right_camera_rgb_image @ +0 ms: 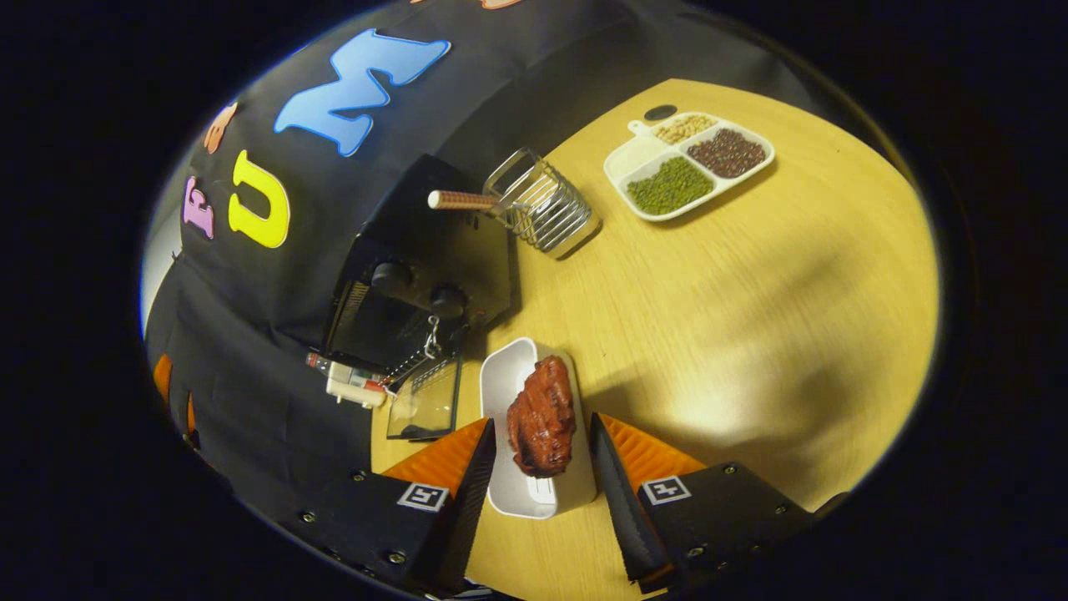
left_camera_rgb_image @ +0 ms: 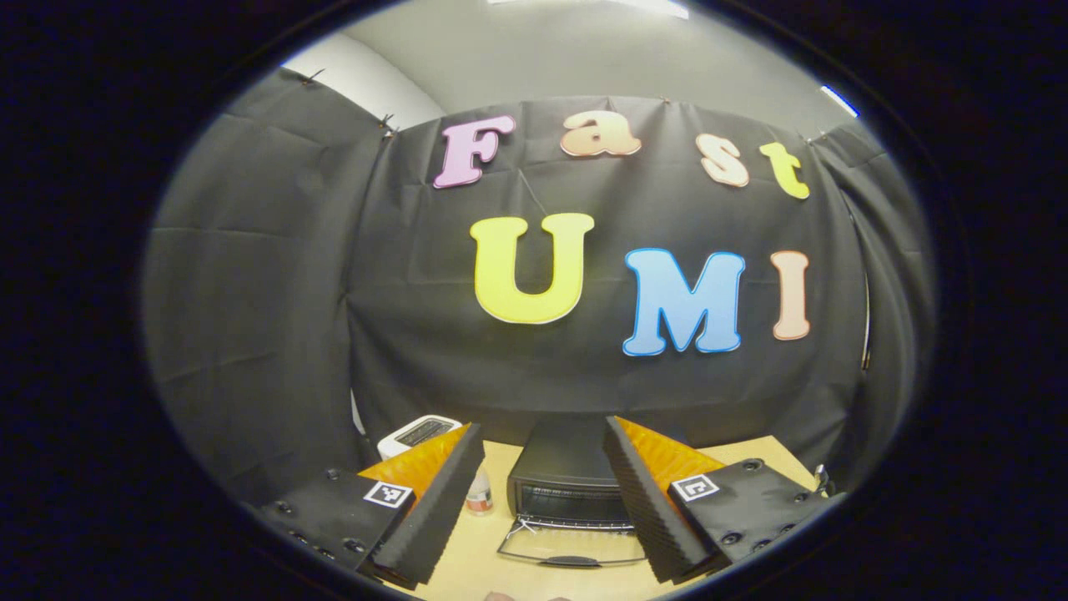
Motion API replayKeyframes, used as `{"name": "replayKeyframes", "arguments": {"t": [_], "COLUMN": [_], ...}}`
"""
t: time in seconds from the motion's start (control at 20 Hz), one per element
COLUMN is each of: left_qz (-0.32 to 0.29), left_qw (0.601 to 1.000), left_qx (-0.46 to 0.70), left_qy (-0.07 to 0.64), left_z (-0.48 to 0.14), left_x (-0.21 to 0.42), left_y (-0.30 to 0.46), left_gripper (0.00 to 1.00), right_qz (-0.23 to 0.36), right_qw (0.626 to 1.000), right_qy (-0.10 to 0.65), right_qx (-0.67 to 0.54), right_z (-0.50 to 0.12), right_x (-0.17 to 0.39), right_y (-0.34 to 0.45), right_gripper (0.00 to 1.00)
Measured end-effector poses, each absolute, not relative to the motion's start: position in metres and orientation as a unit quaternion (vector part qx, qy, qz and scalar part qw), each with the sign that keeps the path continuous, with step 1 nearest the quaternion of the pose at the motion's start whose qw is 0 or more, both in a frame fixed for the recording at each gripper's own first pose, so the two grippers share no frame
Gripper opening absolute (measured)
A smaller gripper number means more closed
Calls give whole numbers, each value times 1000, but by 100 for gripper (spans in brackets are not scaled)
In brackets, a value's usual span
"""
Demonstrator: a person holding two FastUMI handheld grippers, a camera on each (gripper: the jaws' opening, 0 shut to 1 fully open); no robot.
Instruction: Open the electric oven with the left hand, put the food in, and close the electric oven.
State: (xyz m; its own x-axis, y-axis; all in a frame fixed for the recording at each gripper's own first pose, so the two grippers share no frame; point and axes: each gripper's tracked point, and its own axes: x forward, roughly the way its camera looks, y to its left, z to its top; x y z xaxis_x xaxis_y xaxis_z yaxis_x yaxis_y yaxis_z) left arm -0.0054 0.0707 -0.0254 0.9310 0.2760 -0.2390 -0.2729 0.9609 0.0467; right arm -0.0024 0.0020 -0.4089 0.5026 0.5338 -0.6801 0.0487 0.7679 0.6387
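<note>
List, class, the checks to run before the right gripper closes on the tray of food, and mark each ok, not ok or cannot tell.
1. Oven door folded down and open: ok.
2. Left gripper open and clear of the door: ok.
3. Right gripper open, one finger on each side of the white tray: ok.
4. Red meat lying inside the tray: ok.
5. Fingers touching the tray walls: cannot tell.
6. Electric oven cavity free for the tray: cannot tell.
</note>
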Motion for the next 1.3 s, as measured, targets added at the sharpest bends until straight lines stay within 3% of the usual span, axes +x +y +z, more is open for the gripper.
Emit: {"name": "replayKeyframes", "arguments": {"t": [0.1, 0.15, 0.2, 0.25, 0.35, 0.4, 0.45, 0.5, 1.3], "left_qz": [137, 133, 127, 119, 104, 96, 87, 81, 10], "left_qw": [983, 983, 984, 985, 986, 987, 988, 989, 996], "left_qx": [6, 9, 13, 19, 25, 22, 19, 16, -18], "left_qy": [124, 124, 126, 127, 125, 125, 125, 121, 89], "left_z": [-25, -26, -27, -28, -28, -28, -27, -25, -12], "left_x": [-8, -11, -9, -8, -5, -2, 3, 6, 14], "left_y": [67, 64, 65, 64, 63, 62, 63, 66, 120], "left_gripper": [97, 97, 97, 100, 100, 95, 91, 100, 100], "right_qz": [133, 138, 137, 137, 135, 128, 120, 117, 146], "right_qw": [815, 809, 807, 806, 808, 810, 813, 815, 815], "right_qy": [472, 469, 465, 457, 448, 447, 446, 443, 316], "right_qx": [310, 326, 338, 351, 357, 357, 355, 355, 464], "right_z": [-404, -399, -405, -389, -394, -391, -390, -388, -250], "right_x": [1, 3, 11, 5, 9, 8, 7, 7, 1], "right_y": [-10, -9, -2, -10, -7, -9, -9, -8, 56], "right_gripper": [36, 27, 25, 16, 16, 7, 7, 7, 7]}}
